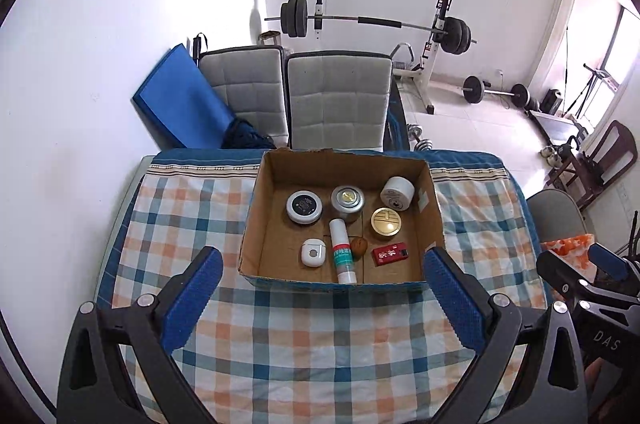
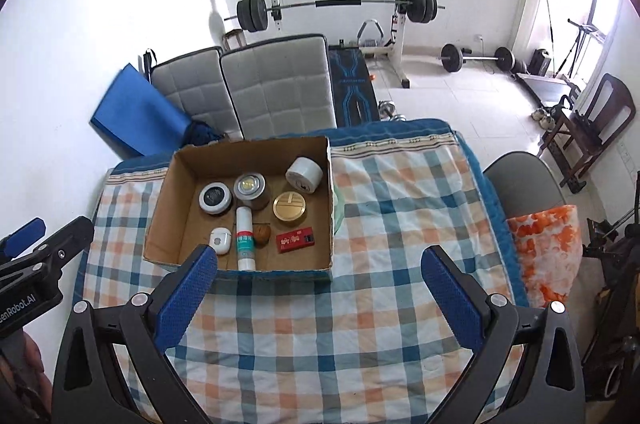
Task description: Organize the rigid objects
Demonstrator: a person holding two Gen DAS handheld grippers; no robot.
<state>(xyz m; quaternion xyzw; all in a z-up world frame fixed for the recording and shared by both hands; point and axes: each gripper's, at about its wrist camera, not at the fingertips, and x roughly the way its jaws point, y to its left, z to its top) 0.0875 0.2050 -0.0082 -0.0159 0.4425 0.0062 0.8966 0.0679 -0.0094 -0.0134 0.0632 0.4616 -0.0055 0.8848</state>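
Hovering above the near edge of the checked tablecloth (image 1: 304, 344): left gripper (image 1: 320, 288) spread wide, blue fingers (image 1: 192, 300) gripping nothing, touching nothing. Likewise hanging over the near edge: right gripper (image 2: 320, 288), fingers (image 2: 452, 300) fully parted and empty. Sitting beyond, toward the far edge of the table: cardboard box (image 1: 250, 224), open-topped. Lying along its near wall: white case (image 1: 312, 252), white tube (image 1: 343, 252), brown nut (image 1: 359, 247), red packet (image 1: 391, 253). Standing toward its far wall: black-topped jar (image 1: 304, 207), silver tin (image 1: 347, 200), gold tin (image 1: 386, 221), white jar (image 1: 397, 193) tipped in the far right corner.
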